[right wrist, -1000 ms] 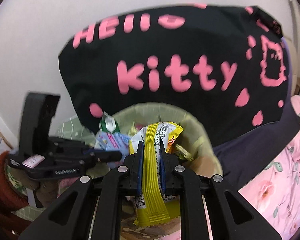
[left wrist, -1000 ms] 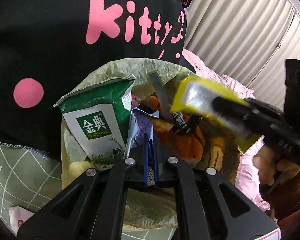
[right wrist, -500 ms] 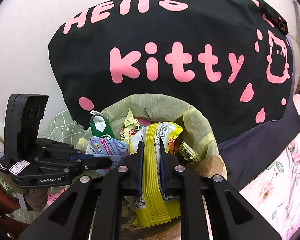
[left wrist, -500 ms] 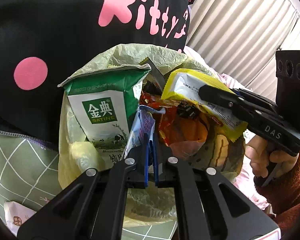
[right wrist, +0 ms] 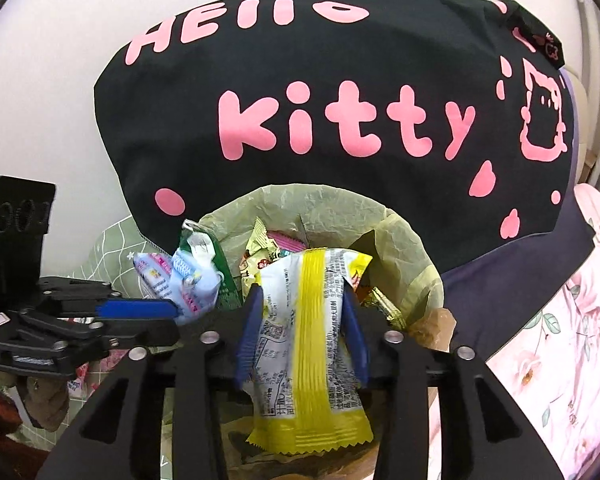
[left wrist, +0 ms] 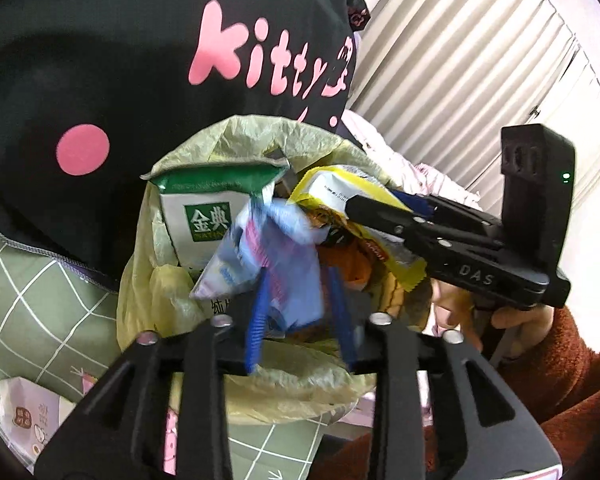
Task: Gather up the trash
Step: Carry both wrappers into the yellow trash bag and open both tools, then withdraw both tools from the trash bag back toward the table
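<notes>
Over the full yellow-green trash bag (left wrist: 260, 384), both grippers' jaws, clamped shut a second ago, are opening: the left gripper (left wrist: 300, 312) frees a blue wrapper (left wrist: 268, 256), the right gripper (right wrist: 302, 340) a yellow wrapper (right wrist: 312, 344), both dropping in.

From here I can't read the motion-smeared blue wrapper (left wrist: 260, 256) at centre frame, the green carton's (left wrist: 204, 212) lower half hides behind it, and the bag's (right wrist: 400, 240) bottom stays buried.

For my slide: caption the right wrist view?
Right tool opening around a yellow wrapper above the trash bag.
</notes>
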